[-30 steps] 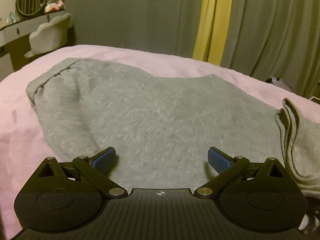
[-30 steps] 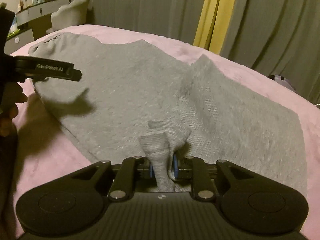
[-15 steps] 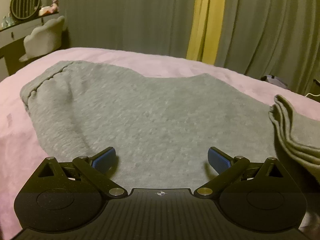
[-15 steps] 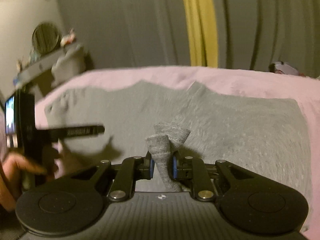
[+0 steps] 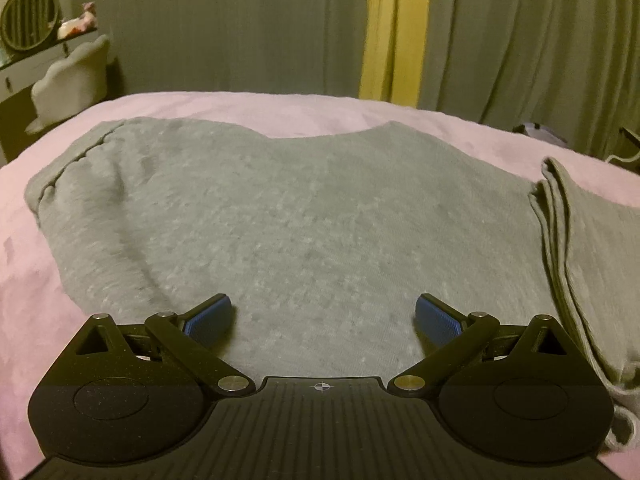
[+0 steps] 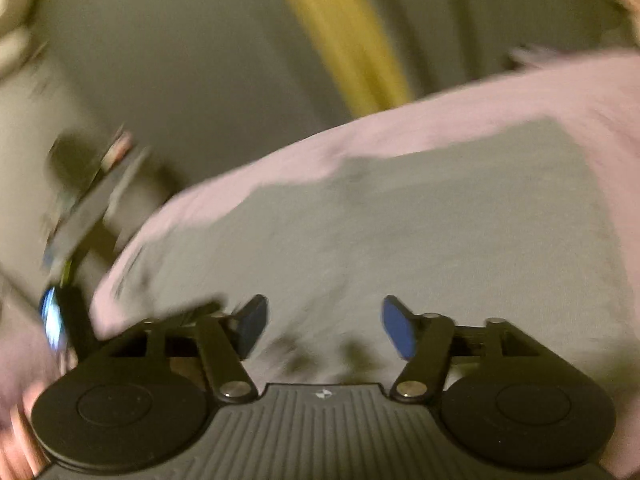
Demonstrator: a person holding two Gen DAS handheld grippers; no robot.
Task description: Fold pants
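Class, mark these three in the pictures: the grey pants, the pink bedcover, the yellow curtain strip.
grey pants (image 5: 312, 216), left wrist view, flat middle of the fabric.
pink bedcover (image 5: 248, 110), left wrist view, bare far part beyond the pants.
yellow curtain strip (image 5: 394, 28), left wrist view, mid-height of the strip.

Left gripper (image 5: 323, 317) angled downward, jaws spread wide, nothing between blue pads (image 5: 210, 317). Right gripper (image 6: 323, 330) tilted, jaws just opened and empty. Hand (image 6: 16, 420) blurred at lower left.
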